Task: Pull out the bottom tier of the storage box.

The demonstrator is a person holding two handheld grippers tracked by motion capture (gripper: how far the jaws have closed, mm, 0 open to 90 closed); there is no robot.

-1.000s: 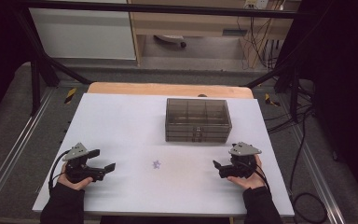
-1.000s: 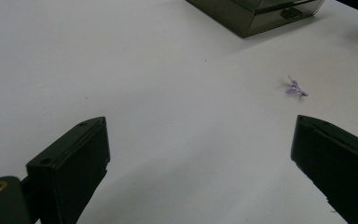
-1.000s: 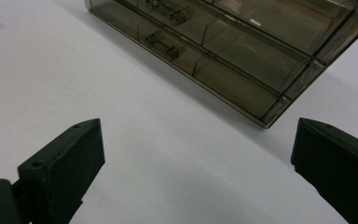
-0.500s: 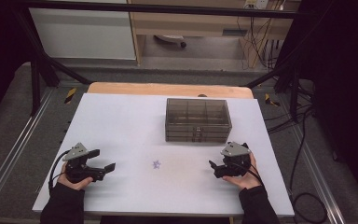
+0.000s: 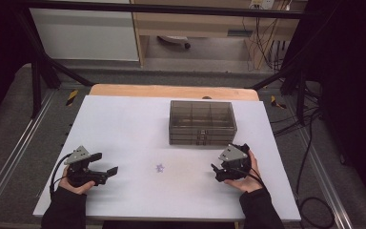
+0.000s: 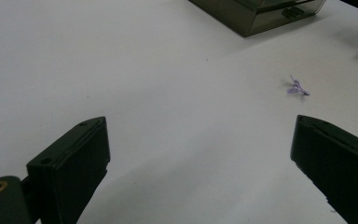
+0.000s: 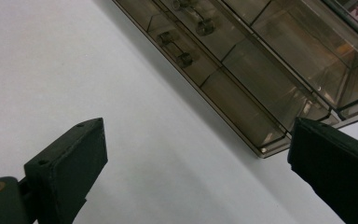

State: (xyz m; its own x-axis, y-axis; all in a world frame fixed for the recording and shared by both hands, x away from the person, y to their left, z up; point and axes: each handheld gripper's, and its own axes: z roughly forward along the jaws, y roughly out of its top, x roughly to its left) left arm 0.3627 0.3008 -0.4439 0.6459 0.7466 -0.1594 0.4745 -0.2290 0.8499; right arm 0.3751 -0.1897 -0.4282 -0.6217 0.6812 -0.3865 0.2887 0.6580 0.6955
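On the white table (image 5: 124, 124) both grippers sit low near the front edge, nothing grasped, so this looks like the approach step before any pick. Left gripper (image 5: 106, 172) rests at the left, jaws spread wide and empty, pointed across the table toward the small purple trinket (image 5: 159, 168), which lies alone on the bare surface between the two hands, well apart from each; it also appears ahead of the right jaw in the left gripper view (image 6: 298, 88). Right gripper (image 5: 218, 172) sits just in front of the smoky plastic organizer box (image 5: 201, 121), jaws likewise wide open and holding nothing, aimed at the box's front corner and latches (image 7: 242, 60). Box lid looks closed, compartments appear empty as far as I can tell. Next move, my guess: right goes for the latch, or left closes in on the trinket. Trinket is tiny and flat-ish, so it needs a low, centred pinch.
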